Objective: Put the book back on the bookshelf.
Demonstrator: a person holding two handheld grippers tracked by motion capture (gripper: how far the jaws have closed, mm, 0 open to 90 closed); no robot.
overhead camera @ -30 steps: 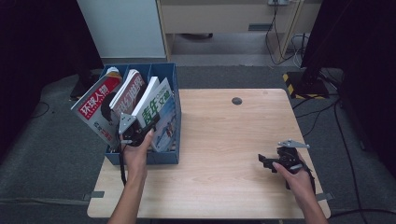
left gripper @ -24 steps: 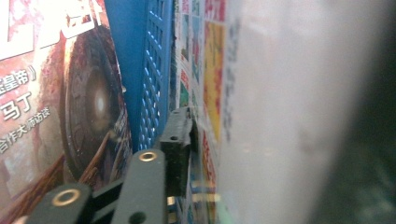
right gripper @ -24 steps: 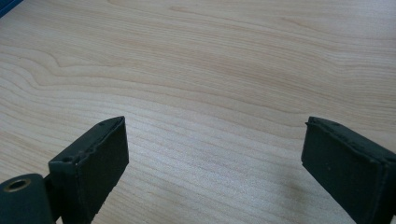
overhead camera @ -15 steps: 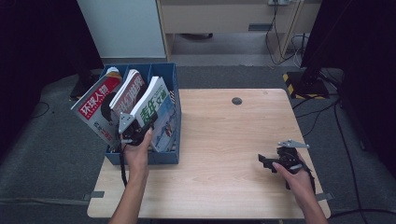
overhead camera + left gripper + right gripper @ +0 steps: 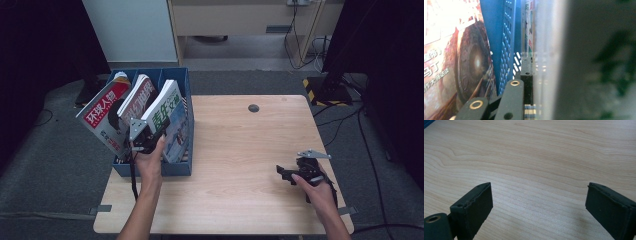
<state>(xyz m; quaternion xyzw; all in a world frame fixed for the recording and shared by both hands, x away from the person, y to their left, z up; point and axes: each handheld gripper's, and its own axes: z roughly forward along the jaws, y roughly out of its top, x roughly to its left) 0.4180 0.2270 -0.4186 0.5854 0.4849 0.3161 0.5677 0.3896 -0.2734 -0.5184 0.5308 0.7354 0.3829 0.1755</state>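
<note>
At blue rack (image 5: 150,169), left hand-held gripper (image 5: 145,139) pinching magazine (image 5: 167,107) — upright

**Desk and room around the work**

A light wooden desk (image 5: 240,150) with a small dark round hole (image 5: 254,108) near its far edge stands on grey carpet floor (image 5: 45,165). Behind it are a white cabinet (image 5: 132,30) and a beige cupboard (image 5: 235,17). Black cables (image 5: 350,120) trail across the floor at right, near a yellow-and-black striped base (image 5: 312,87).

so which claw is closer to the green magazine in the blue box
Left. The left claw is right at the green magazine in the blue box, apparently clamping it. The right claw rests far across the table.
</note>
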